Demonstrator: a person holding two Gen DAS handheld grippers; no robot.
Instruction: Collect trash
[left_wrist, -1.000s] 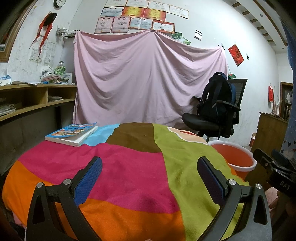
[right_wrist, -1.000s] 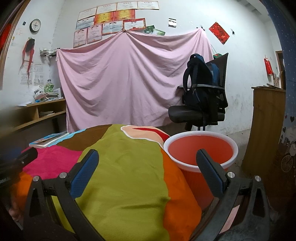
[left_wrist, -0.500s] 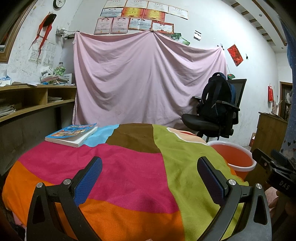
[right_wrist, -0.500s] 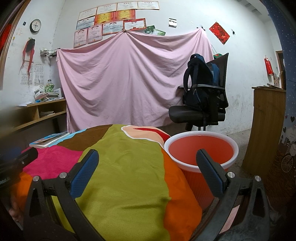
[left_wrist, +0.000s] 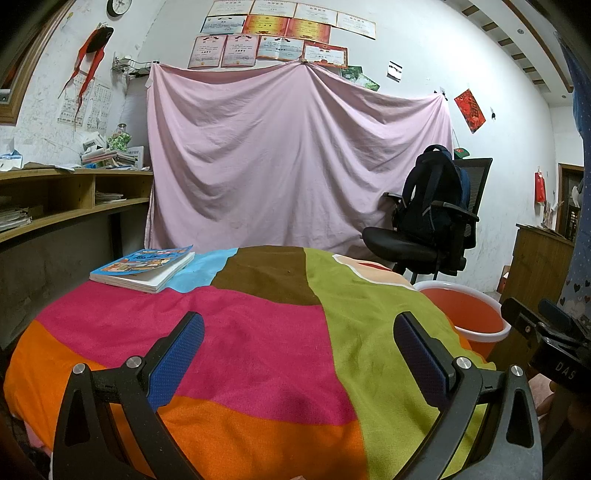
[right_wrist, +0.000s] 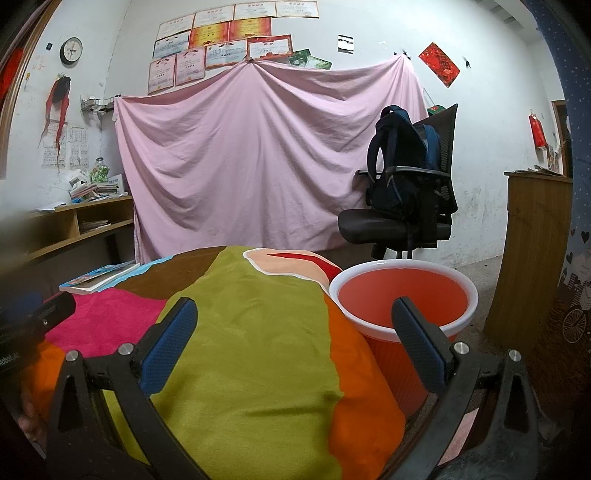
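Observation:
An orange bucket with a white rim stands on the floor at the right edge of the table; it also shows in the left wrist view. My left gripper is open and empty above the colourful cloth on the table. My right gripper is open and empty over the cloth's green part, with its right finger in front of the bucket. No trash shows on the cloth in either view.
A book lies at the table's far left, also in the right wrist view. A black office chair with a backpack stands behind the bucket. Wooden shelves stand left, a wooden cabinet right, a pink sheet behind.

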